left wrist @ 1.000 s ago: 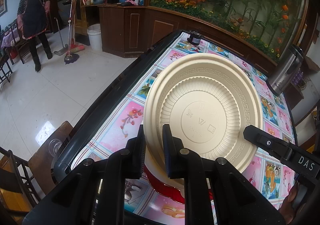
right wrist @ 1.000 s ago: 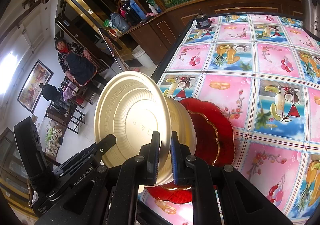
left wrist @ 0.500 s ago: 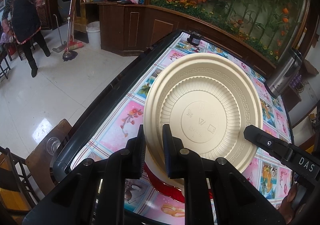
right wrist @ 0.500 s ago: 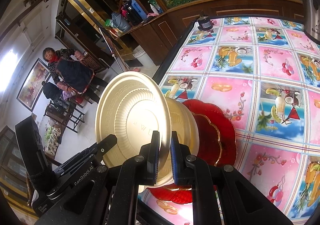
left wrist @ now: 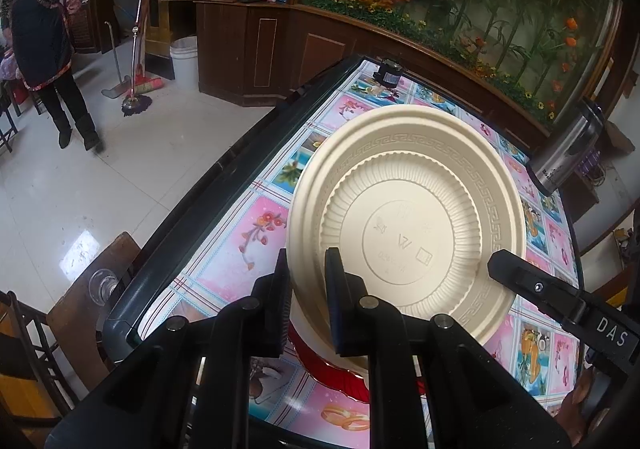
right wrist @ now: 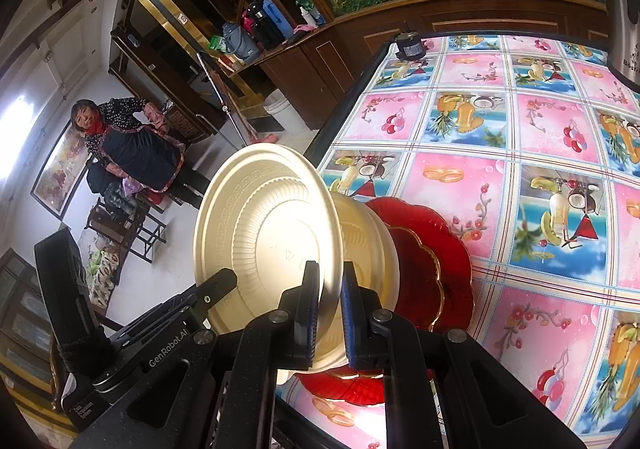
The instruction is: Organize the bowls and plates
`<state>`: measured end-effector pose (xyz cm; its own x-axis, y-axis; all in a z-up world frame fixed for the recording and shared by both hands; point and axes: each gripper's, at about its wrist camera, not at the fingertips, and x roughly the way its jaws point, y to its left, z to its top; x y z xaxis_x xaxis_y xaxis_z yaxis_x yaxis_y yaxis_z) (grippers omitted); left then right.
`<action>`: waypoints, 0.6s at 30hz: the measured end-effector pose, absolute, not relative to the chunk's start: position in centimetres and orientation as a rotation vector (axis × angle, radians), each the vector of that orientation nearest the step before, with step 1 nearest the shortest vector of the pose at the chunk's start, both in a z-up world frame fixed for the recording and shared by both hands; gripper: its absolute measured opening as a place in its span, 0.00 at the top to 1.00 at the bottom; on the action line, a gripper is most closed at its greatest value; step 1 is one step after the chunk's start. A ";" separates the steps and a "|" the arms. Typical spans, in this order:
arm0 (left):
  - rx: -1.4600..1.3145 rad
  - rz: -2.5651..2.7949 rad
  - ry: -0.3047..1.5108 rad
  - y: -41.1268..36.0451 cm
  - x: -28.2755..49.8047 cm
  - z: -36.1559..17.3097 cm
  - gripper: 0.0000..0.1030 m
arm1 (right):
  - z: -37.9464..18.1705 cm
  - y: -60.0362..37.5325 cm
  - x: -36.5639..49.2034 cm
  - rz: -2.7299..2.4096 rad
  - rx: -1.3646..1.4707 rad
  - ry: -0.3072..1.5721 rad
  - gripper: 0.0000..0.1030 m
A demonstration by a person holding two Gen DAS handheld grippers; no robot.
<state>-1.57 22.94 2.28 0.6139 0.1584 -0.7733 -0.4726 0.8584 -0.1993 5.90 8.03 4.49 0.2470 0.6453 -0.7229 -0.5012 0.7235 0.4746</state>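
Holding the cream plate [left wrist: 404,217] upside-down by its rim, I have both the left tongs [left wrist: 306,281] and right tongs [right wrist: 330,289] pinching it above the cream bowl [right wrist: 370,245] on the red plates [right wrist: 432,261]. Next I'd judge: lower it squarely onto the stack. My tongs hide the stack's near edge.

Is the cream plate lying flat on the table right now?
No, the cream plate is tilted on edge, pinched by both claws above the red plates.
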 end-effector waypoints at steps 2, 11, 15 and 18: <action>-0.408 0.374 0.837 22.9 -1.6 2.3 0.87 | 4.6 8.1 5.9 0.785 0.158 1.064 0.90; -0.401 0.371 0.840 22.6 -1.4 2.3 0.87 | 4.8 8.0 6.0 0.781 0.166 1.062 0.90; -0.397 0.370 0.848 22.6 -1.2 2.1 0.87 | 4.5 7.8 6.2 0.776 0.169 1.069 0.90; -0.397 0.370 0.859 22.5 -1.1 1.7 0.87 | 4.3 7.8 6.3 0.772 0.166 1.074 0.90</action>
